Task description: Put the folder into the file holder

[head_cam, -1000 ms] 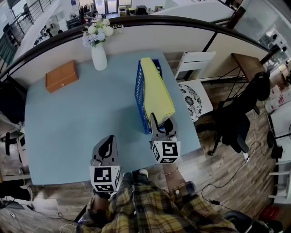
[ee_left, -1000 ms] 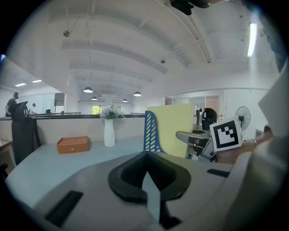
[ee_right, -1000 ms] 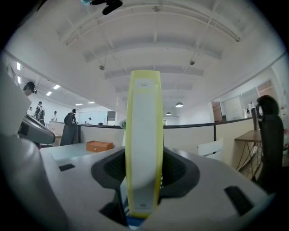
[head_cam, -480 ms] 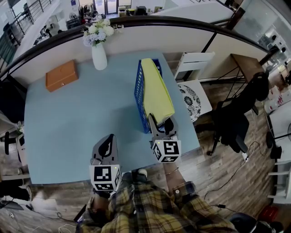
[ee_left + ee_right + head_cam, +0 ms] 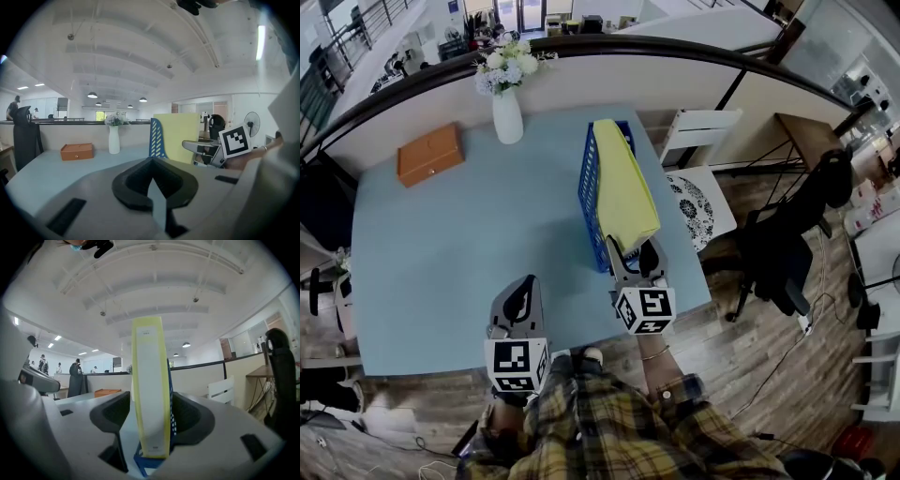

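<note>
The yellow folder (image 5: pixel 623 187) stands on edge inside the blue file holder (image 5: pixel 589 183) at the right side of the blue table (image 5: pixel 441 244). My right gripper (image 5: pixel 630 253) is at the folder's near end. Its jaws have just been opening and now stand open, one on each side of the folder's spine (image 5: pixel 151 390), and the pads do not press on it. The holder's blue rim (image 5: pixel 147 460) shows just under the spine. My left gripper (image 5: pixel 518 295) rests shut and empty near the table's front edge, left of the holder. From there I see the folder (image 5: pixel 176 136) upright in the holder (image 5: pixel 156 140).
A white vase of flowers (image 5: pixel 507 112) and an orange box (image 5: pixel 430 154) sit at the table's far side. A white chair (image 5: pixel 698 187) and a black office chair (image 5: pixel 797 234) stand to the right of the table.
The right gripper's jaws have spread apart around the folder's near end. The folder stays upright in the holder, and neither hand has moved.
</note>
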A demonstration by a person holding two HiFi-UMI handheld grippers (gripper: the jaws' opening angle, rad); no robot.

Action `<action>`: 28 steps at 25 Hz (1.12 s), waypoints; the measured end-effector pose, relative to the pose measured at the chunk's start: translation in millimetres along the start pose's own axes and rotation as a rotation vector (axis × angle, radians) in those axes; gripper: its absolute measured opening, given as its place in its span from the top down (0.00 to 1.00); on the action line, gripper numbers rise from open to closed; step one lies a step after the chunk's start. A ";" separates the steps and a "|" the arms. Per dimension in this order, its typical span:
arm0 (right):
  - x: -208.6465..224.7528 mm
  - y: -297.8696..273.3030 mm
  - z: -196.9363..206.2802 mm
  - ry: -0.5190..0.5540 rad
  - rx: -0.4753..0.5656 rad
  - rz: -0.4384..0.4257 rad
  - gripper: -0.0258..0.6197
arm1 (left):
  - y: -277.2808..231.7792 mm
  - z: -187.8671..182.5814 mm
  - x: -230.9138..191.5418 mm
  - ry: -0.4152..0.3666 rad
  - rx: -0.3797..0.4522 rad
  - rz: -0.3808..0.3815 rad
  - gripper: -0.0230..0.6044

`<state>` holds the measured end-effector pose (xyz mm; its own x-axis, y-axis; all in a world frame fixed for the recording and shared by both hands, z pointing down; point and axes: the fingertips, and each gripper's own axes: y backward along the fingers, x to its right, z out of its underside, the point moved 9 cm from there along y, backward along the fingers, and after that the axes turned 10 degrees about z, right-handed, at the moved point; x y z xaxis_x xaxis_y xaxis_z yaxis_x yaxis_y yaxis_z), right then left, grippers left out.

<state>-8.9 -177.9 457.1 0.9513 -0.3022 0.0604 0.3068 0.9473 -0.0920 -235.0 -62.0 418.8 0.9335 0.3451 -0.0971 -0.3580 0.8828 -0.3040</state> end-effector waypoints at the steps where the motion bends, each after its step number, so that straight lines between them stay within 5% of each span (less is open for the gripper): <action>1: 0.1 1.3 -0.3 -0.002 -0.001 -0.001 0.55 | 0.8 -0.1 0.5 -0.001 0.002 0.000 0.98; 28: 25.1 84.7 -28.7 -0.052 0.020 -0.044 0.55 | 29.1 -15.8 52.8 -0.059 0.084 0.043 0.98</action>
<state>41.8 -108.3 422.3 0.9338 -0.3385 0.1156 0.3474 0.9352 -0.0680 -195.8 -23.1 389.9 0.9154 0.3992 -0.0515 -0.4003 0.8895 -0.2201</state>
